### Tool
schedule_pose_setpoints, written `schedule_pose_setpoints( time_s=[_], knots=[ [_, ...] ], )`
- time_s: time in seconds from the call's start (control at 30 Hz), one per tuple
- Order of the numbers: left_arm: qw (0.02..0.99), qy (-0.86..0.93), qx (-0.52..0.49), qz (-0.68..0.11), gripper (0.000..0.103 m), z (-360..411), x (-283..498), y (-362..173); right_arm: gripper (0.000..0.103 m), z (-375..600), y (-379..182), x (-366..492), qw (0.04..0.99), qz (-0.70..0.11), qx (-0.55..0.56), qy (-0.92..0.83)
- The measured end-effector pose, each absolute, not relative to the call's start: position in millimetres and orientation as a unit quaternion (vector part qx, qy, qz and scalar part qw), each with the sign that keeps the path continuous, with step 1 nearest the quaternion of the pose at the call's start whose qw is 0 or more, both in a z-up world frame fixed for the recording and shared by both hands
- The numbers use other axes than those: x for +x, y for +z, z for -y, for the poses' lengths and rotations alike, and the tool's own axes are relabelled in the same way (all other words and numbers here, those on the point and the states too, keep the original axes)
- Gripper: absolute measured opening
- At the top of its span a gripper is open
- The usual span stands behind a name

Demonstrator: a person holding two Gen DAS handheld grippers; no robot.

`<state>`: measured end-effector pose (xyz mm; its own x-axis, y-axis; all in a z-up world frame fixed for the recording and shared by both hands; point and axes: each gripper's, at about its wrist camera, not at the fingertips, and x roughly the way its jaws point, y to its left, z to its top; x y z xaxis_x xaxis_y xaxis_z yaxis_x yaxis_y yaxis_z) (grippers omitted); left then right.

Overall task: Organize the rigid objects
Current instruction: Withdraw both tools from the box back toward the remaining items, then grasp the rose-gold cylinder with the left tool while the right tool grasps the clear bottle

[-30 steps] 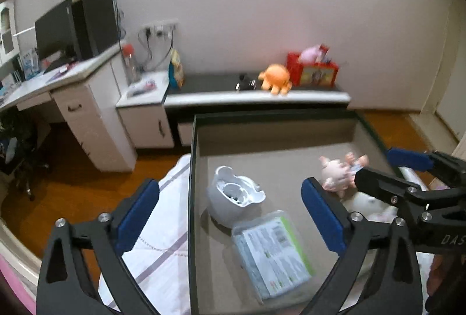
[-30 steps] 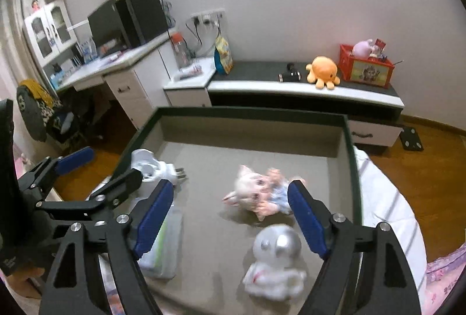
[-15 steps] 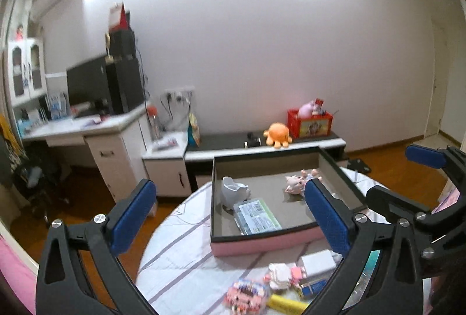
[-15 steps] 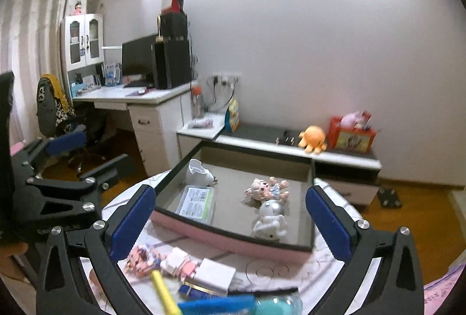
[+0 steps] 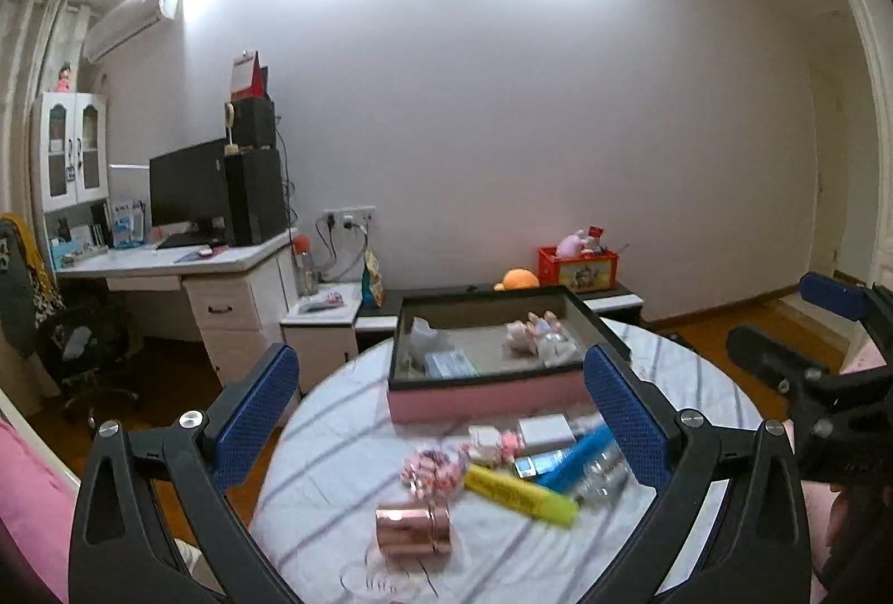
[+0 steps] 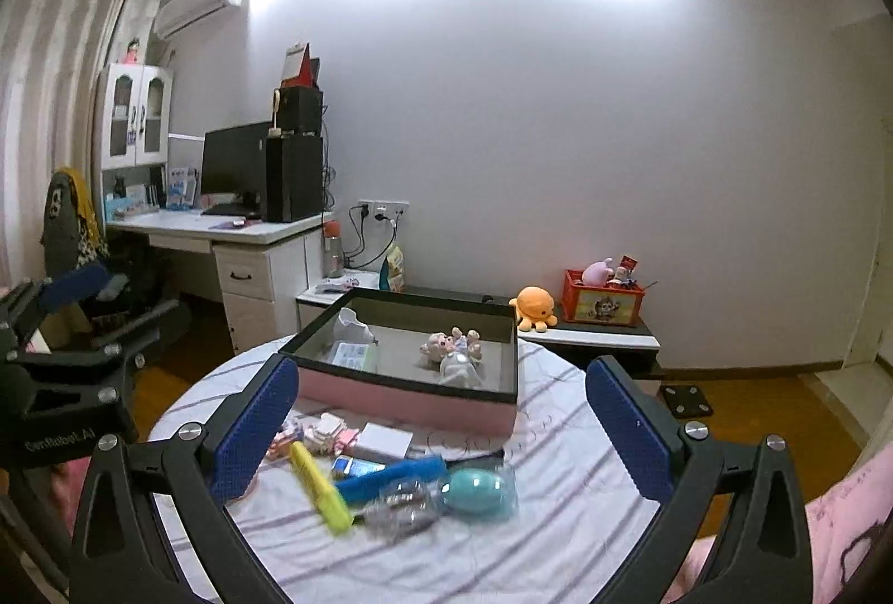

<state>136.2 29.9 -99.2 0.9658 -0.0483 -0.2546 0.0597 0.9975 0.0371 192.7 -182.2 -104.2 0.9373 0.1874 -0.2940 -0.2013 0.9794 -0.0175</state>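
A pink box with a dark rim (image 5: 480, 394) (image 6: 407, 400) stands on a round table with a striped cloth and holds a doll (image 6: 446, 341), a silver-headed toy (image 6: 460, 369), a packet (image 6: 351, 355) and a white plastic part (image 6: 351, 322). In front of it lie a yellow marker (image 6: 321, 487), a blue tube (image 6: 390, 478), a teal egg (image 6: 477, 489), a clear bottle (image 6: 402, 503), a white box (image 6: 385, 439) and a copper cylinder (image 5: 413, 531). My left gripper (image 5: 441, 414) and right gripper (image 6: 441, 428) hover wide open above these loose items, holding nothing.
A desk with a monitor (image 6: 234, 168) and a chair (image 6: 72, 224) stand to the left. Behind the table a low cabinet carries an orange plush octopus (image 6: 533, 305) and a red crate (image 6: 603, 305). Pink bedding (image 6: 837, 520) lies at the near right.
Both grippers have pulled back and risen from just over the box. The whole table and its loose items have come into view. The right gripper's jaws stand wider than a second ago.
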Motion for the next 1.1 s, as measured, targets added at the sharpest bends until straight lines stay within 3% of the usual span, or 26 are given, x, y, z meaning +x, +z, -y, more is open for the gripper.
schedule_pose_setpoints(
  time_s=[0.43, 0.73, 1.03, 1.1],
  knots=[
    [0.979, -0.007, 0.001, -0.205, 0.103, -65, 138, -151, 0.103, 194, -144, 191, 0.977, -0.194, -0.014, 0.083],
    [0.945, -0.024, -0.026, -0.326, 0.103, -76, 187, -221, 0.103, 196, -192, 217, 0.961, -0.265, 0.0, 0.082],
    [0.925, -0.017, -0.012, -0.38, 0.103, -66, 229, -257, 0.103, 198, -224, 250, 0.944, -0.323, -0.001, 0.066],
    [0.922, -0.009, 0.003, -0.386, 0.099, -63, 234, -261, 0.103, 200, -229, 257, 0.94, -0.334, -0.001, 0.063]
  ],
)
